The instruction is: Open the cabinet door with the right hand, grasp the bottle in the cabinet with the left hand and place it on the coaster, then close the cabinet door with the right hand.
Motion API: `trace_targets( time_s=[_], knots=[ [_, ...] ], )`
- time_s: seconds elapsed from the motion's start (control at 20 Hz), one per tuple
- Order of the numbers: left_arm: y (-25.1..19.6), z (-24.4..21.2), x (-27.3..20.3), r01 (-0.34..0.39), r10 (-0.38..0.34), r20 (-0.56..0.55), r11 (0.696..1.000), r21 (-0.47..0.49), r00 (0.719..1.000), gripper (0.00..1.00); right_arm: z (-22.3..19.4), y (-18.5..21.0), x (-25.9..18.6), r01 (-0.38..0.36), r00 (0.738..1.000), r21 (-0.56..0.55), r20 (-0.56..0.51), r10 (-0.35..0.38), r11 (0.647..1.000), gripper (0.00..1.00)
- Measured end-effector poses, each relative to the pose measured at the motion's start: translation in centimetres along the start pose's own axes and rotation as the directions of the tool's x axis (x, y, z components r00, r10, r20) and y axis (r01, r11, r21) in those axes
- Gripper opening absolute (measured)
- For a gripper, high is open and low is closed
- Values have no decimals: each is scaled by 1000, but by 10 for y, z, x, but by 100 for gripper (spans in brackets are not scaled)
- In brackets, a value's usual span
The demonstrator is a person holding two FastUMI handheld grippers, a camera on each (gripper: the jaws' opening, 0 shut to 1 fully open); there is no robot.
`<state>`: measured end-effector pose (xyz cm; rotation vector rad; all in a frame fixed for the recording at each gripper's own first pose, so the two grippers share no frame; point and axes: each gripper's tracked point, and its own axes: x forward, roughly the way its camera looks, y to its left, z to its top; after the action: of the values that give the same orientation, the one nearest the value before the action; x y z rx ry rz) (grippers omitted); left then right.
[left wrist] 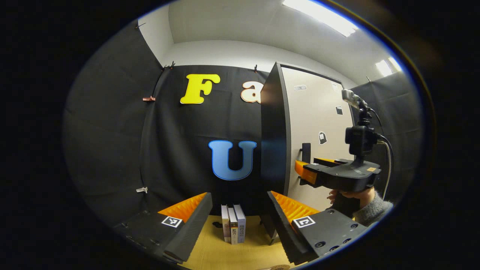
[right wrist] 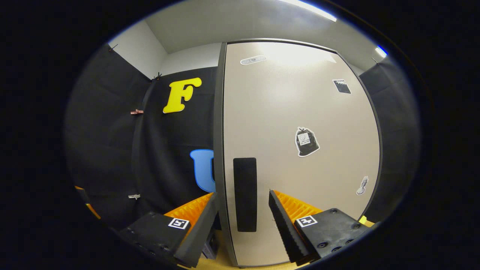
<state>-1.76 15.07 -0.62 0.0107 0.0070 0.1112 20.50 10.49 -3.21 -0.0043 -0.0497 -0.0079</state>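
Note:
The cabinet [left wrist: 275,131] stands on the table with its dark side toward me. Its pale door [right wrist: 300,112] is closed and hides the inside. In the right gripper view, the black vertical handle [right wrist: 245,194] sits near the door's left edge. My right gripper [right wrist: 243,193] is open, one finger on each side of the handle and not pressing on it. In the left gripper view, a hand holds the right gripper [left wrist: 302,170] up at the handle [left wrist: 306,152]. My left gripper [left wrist: 239,195] is open with nothing in it, left of the cabinet and above the table.
Three books [left wrist: 233,228] stand upright on the yellow table [left wrist: 213,251] just left of the cabinet's foot. A small dark spot [left wrist: 217,225] lies beside them. A pale round edge [left wrist: 279,267] peeks in at the bottom. Black cloth walls close off the back and left.

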Motion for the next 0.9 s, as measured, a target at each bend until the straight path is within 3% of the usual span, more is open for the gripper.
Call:
trace_targets(
  time_s=[0.1, 0.2, 0.25, 0.3, 0.4, 0.45, 0.5, 0.55, 0.6, 0.65, 0.7, 0.75, 0.9],
  knots=[
    [8, -3, -2, -9, 9, -12, 1000, 1, 1000, 92, -2, 0, 8, 18, 1000, -8, -2, -18, 1000, 83],
    [15, -3, -4, -24, 24, -12, 1000, 1, 1000, 92, -5, -4, 13, 37, 999, -6, -1, -37, 999, 68],
    [18, -3, -6, -29, 29, -11, 1000, 0, 1000, 92, -5, -3, 14, 37, 999, -6, -2, -37, 999, 50],
    [20, -3, -8, -34, 34, -10, 999, -1, 999, 92, -6, -4, 19, 51, 999, -8, -5, -51, 999, 43],
    [22, -2, -12, -36, 36, -10, 999, -6, 999, 92, -15, -6, 12, 70, 996, -28, -51, -72, 997, 42],
    [23, -2, -16, -39, 38, -9, 999, -9, 999, 92, -12, -7, 18, 78, 996, -29, -29, -79, 997, 34],
    [24, -1, -19, -42, 42, -10, 999, -11, 999, 92, -15, -7, 18, 88, 995, -23, -49, -89, 996, 34],
    [26, -2, -22, -45, 45, -10, 999, -14, 999, 92, -13, -7, 18, 90, 995, -24, -44, -91, 996, 23],
    [28, -1, -26, -50, 50, -9, 999, -16, 999, 92, -16, -7, 17, 94, 994, -17, -61, -95, 995, 23],
    [30, 1, -30, -54, 54, -7, 998, -16, 999, 92, -14, -6, 17, 92, 994, -29, -60, -93, 995, 14],
    [31, 4, -34, -57, 57, -2, 998, -17, 998, 92, -12, -7, 13, 90, 994, -37, -62, -93, 995, 13],
    [33, 6, -37, -61, 61, 4, 998, -16, 998, 92, -13, -6, 12, 76, 995, -45, -66, -79, 996, 6],
    [35, 12, -43, -65, 65, 19, 998, -10, 998, 92, -9, -4, -6, 48, 995, -27, -84, -50, 999, 6]
  ],
)
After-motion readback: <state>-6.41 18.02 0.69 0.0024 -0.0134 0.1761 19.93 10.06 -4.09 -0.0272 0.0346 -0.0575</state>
